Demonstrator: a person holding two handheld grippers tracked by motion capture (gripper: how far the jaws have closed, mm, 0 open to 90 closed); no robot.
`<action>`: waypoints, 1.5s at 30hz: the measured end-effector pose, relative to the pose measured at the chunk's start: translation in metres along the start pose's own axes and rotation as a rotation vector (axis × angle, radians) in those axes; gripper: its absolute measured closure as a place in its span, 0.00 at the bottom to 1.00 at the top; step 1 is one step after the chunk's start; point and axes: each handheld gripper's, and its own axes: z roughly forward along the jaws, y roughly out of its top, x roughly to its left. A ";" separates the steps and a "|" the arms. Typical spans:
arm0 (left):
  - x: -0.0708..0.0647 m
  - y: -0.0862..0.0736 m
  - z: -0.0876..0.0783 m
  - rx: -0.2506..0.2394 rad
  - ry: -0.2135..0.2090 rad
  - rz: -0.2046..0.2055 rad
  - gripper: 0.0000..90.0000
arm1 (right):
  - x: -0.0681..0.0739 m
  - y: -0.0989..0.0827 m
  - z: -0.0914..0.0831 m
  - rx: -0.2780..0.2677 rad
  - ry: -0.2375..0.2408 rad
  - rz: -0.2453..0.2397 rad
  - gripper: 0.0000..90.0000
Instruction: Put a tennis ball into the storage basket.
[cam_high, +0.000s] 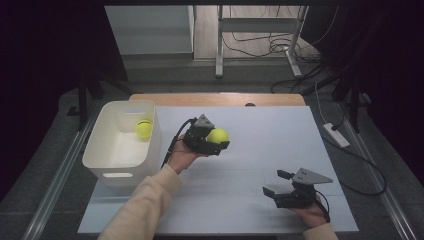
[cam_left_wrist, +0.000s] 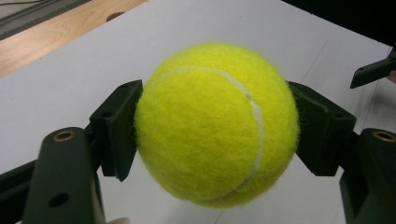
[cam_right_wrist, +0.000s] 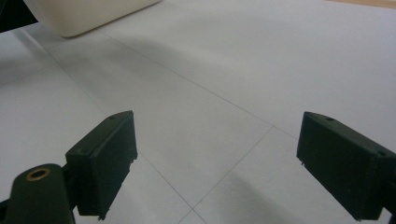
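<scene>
yellow tennis ball (cam_left_wrist: 217, 123) clamped btwn left tool (cam_high: 214, 141) pads, off the table; right tool (cam_high: 276, 185) wide open, empty.

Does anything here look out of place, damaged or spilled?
Nothing stands out. One tennis ball lies inside the white bin, which stands upright; the left gripper holds a second tennis ball squarely between its jaws. The right gripper is open above the table.

Two fuzzy yellow-green tennis balls (cam_high: 218, 135) (cam_high: 144, 129). One white plastic bin (cam_high: 107, 159). Two black two-jaw tongs (cam_high: 216, 143) (cam_high: 276, 183). One pale grey counter (cam_high: 260, 150).
</scene>
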 end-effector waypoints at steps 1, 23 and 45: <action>0.000 0.000 -0.001 -0.002 0.001 0.000 0.30 | 0.000 0.000 0.000 0.003 0.000 -0.004 0.14; 0.003 0.005 -0.023 -0.054 0.020 -0.003 0.30 | 0.000 0.000 0.000 0.001 -0.001 0.000 0.14; 0.010 0.006 -0.044 -0.091 0.051 -0.004 0.30 | 0.000 0.000 0.000 0.003 -0.003 -0.002 0.14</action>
